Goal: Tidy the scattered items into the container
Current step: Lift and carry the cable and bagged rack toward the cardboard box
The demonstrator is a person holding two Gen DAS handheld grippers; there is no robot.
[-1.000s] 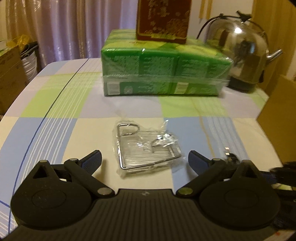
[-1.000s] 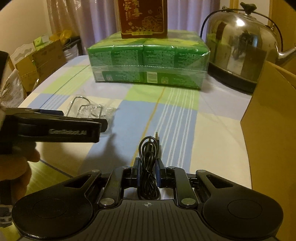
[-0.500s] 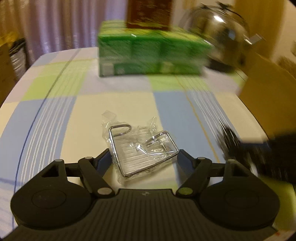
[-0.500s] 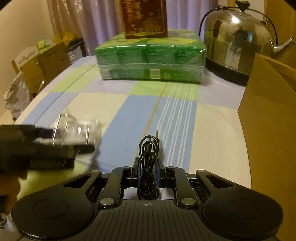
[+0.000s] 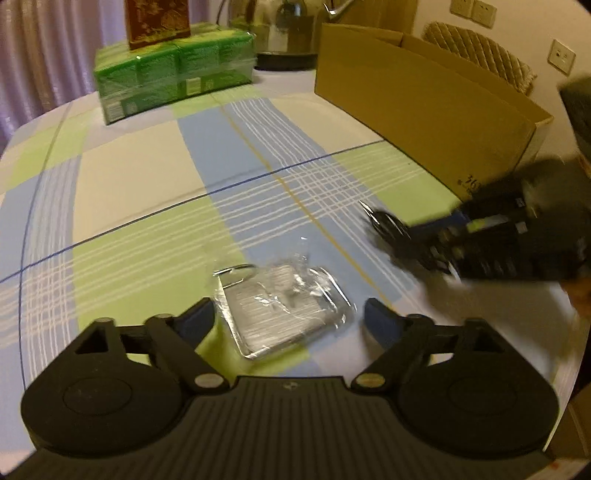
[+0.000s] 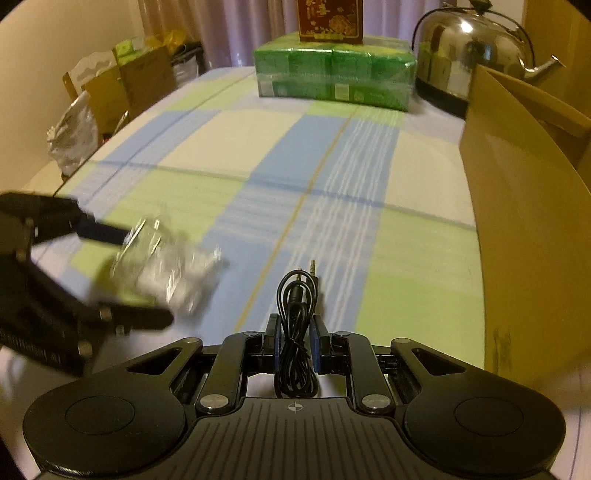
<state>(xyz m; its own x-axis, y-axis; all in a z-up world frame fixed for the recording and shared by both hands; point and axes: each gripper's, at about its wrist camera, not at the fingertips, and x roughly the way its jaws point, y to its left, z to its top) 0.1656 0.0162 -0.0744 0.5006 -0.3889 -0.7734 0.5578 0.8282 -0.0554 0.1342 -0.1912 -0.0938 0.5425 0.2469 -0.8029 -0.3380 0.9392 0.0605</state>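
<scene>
On the checked tablecloth (image 5: 155, 184), a wire rack in clear plastic wrap (image 5: 280, 306) lies flat, framed by the wide-spread jaws of the left gripper (image 5: 288, 319); its blue-padded fingers (image 5: 195, 321) stand on either side of the package, and the blur hides whether they touch it. From the right wrist view the same package (image 6: 166, 266) is a silvery smear between the dark fingers of the left gripper (image 6: 122, 273), low over the cloth. The right gripper (image 6: 295, 347) is closed tight on a coiled black audio cable (image 6: 295, 317), the loops pinched between the two blue pads and the jack plug poking forward above the table. In the left view the right gripper (image 5: 413, 240) is a smeared dark shape with the cable's loops (image 5: 384, 225) at its tip, near the cardboard box (image 5: 424, 99). The box stands open-topped on the right side of the table; its inside cannot be seen from either camera. Farther back sit a green shrink-wrapped pack (image 6: 332, 74) with a red carton (image 6: 328, 18) on top, and a steel kettle (image 6: 469, 51) beside them, partly hidden behind the box.
</scene>
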